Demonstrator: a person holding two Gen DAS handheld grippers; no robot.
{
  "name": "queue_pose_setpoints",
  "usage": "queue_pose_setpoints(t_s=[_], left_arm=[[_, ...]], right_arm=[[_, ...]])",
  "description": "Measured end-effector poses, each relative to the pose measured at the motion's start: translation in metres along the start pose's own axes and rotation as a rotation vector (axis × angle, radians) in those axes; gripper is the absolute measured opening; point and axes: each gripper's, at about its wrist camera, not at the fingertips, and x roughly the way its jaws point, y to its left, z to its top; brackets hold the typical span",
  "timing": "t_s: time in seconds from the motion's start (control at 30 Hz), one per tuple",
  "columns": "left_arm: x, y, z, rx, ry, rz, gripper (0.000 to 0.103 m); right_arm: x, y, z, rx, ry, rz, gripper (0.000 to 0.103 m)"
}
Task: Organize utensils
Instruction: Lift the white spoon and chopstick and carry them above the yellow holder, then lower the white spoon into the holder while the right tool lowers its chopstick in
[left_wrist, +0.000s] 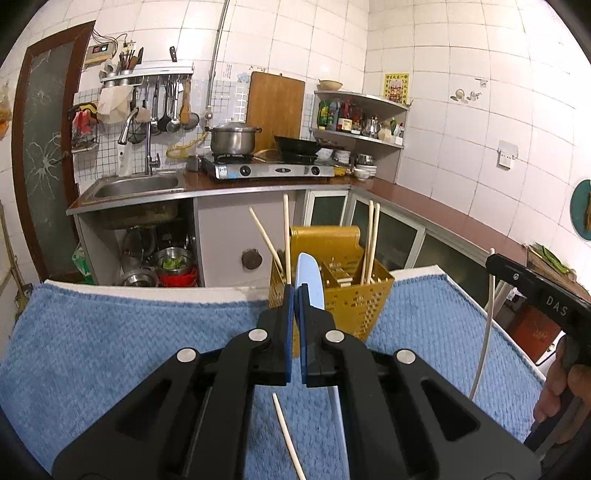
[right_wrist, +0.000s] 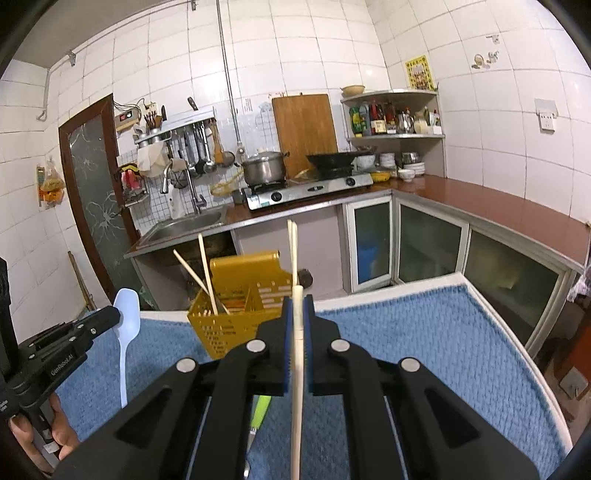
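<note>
Clamping a pale spoon (left_wrist: 309, 280) in my left gripper (left_wrist: 295, 295) and 1 chopstick (right_wrist: 297, 332) in my right gripper (right_wrist: 297, 306), both fully closed, I risk either long item pivoting and missing the yellow caddy (left_wrist: 351, 295).

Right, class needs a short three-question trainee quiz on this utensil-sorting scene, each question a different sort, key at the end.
1. What does the left gripper hold?
2. True or false: the right gripper is open with nothing between its fingers.
3. The yellow perforated plastic utensil basket stands on: A) the blue knitted towel B) the steel sink C) the gas stove.

Key:
1. A pale blue plastic spoon.
2. False: it is shut on a cream chopstick.
3. A.
</note>
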Motion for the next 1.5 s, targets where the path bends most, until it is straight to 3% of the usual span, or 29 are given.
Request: queue_pose_setpoints(t_s=[0.33,0.97,1.2,1.5], left_arm=[[0.019,-0.006,0.04,0.018,-0.046,0.01,0.001],[0.092,-0.011,0.128,0.091,-0.14,0.058,0.001],[0.126,-0.009,0.125,0.078,-0.173,0.082,0.001],[0.156,-0.014,0.085,0.102,-0.222,0.103,0.001]], right_arm=[[0.02,0.003,0.055,0.002,-0.067,0.012,0.006],[0.091,0.023,0.149,-0.006,-0.194,0.012,0.006],[0.12,0.029,0.154,-0.02,-0.225,0.004,0.006],[0.144,0.027,0.117,-0.04,-0.244,0.015,0.006]])
